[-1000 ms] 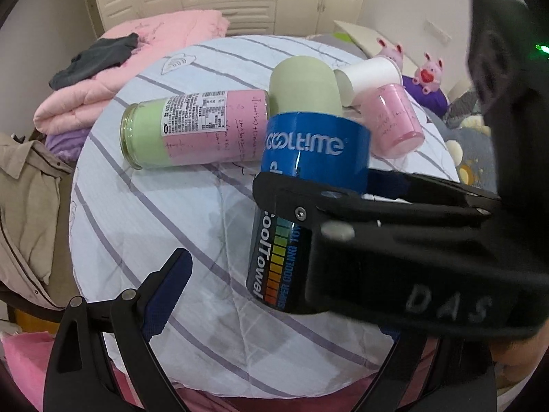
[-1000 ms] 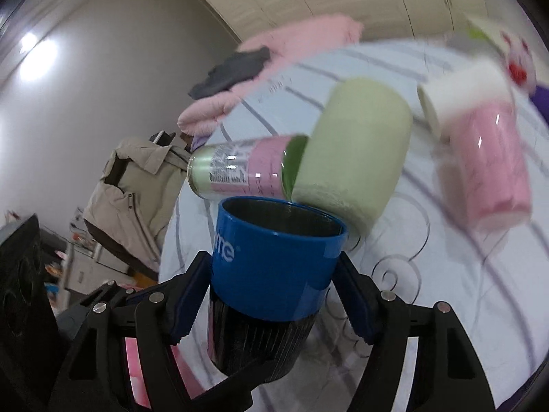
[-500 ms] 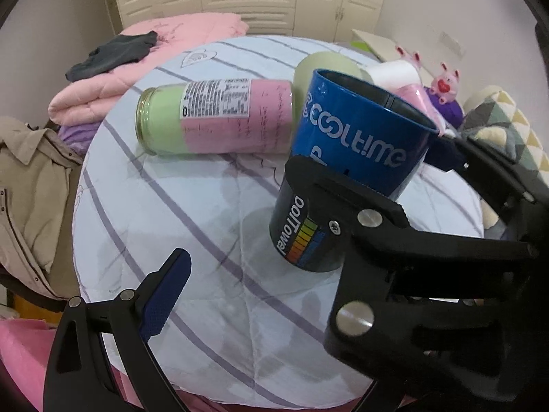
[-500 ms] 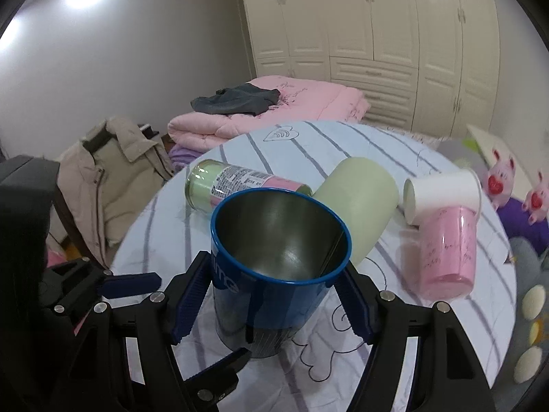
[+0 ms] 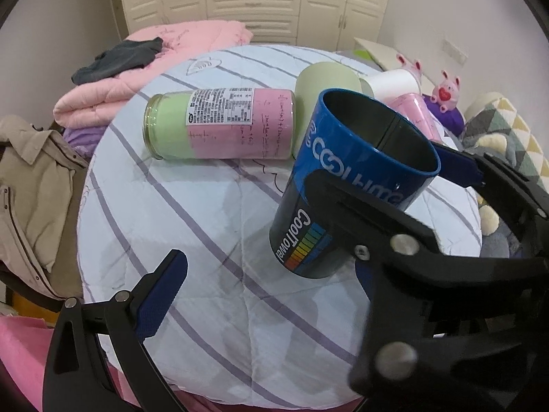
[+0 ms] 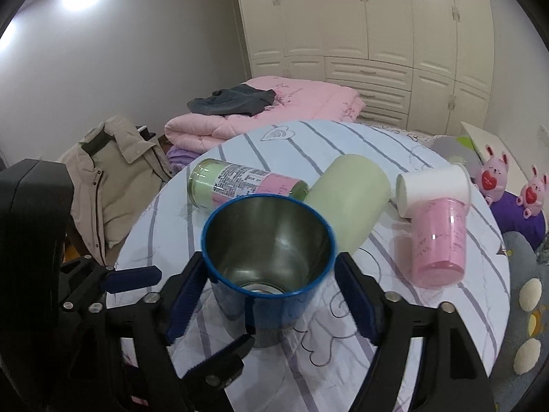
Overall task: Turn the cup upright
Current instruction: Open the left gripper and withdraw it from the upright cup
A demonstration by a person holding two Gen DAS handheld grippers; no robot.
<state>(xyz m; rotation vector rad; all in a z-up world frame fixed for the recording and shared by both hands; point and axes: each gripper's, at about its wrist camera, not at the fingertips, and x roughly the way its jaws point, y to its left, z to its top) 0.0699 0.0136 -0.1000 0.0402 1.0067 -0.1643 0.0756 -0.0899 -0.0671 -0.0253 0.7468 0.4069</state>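
A blue metal cup point(image 5: 346, 185) marked "Cooltime" stands upright, mouth up, on the round striped table point(image 5: 206, 226). It also shows in the right wrist view point(image 6: 267, 257). My right gripper point(image 6: 269, 295) has its blue pads on both sides of the cup just below the rim; a small gap shows on each side. In the left wrist view the right gripper's black arm point(image 5: 411, 247) crosses in front of the cup. My left gripper point(image 5: 274, 292) is open and empty, left of the cup; only its left finger point(image 5: 161, 292) is visible.
Behind the cup lie a green-and-pink glass jar point(image 6: 240, 182), a pale green cup point(image 6: 353, 195), a white cup point(image 6: 432, 185) and a pink cup point(image 6: 439, 240), all on their sides. A beige jacket point(image 6: 113, 178) hangs left; folded pink quilts point(image 6: 267, 110) lie behind.
The blue cup went from tilted in the right gripper to standing upright on the table. The right gripper's pads have eased apart from the cup's sides. The left gripper stayed open.
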